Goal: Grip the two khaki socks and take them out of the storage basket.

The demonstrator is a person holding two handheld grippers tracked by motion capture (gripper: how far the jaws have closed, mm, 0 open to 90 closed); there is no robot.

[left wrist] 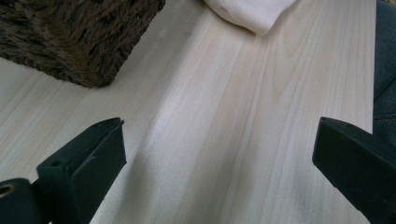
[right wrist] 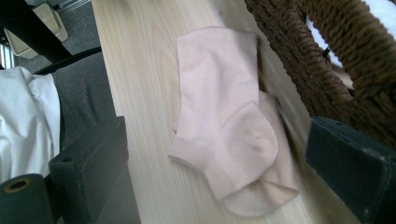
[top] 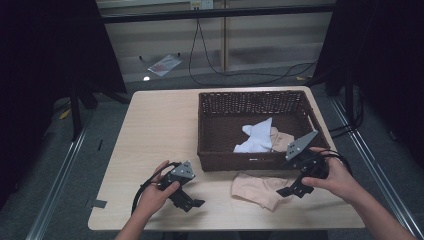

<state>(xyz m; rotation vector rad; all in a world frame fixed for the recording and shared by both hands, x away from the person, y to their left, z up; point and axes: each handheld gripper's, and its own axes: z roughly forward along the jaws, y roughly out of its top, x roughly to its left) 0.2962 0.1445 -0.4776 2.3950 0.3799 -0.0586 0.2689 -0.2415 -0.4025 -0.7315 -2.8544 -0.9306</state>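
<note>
A pale pink sock [top: 257, 189] lies flat on the wooden table, just in front of the brown wicker basket [top: 225, 161]. My right gripper [top: 291, 190] hovers at the sock's right end, held by a hand. In the right gripper view its jaws stand wide apart over the sock [right wrist: 224, 121], and its pads do not touch the fabric. My left gripper [top: 193, 202] rests low at the front left of the table, open, with bare wood between its jaws [left wrist: 219, 163]. The sock's edge [left wrist: 252, 11] shows ahead of it. Inside the basket lie a white cloth [top: 256, 137] and a beige sock [top: 283, 141].
The basket wall [right wrist: 336, 60] rises close on the right side of my right gripper, and a basket corner [left wrist: 79, 37] stands ahead-left of my left gripper. The table's front edge [top: 225, 226] runs near both hands. Cables [top: 240, 75] trail on the floor beyond the table.
</note>
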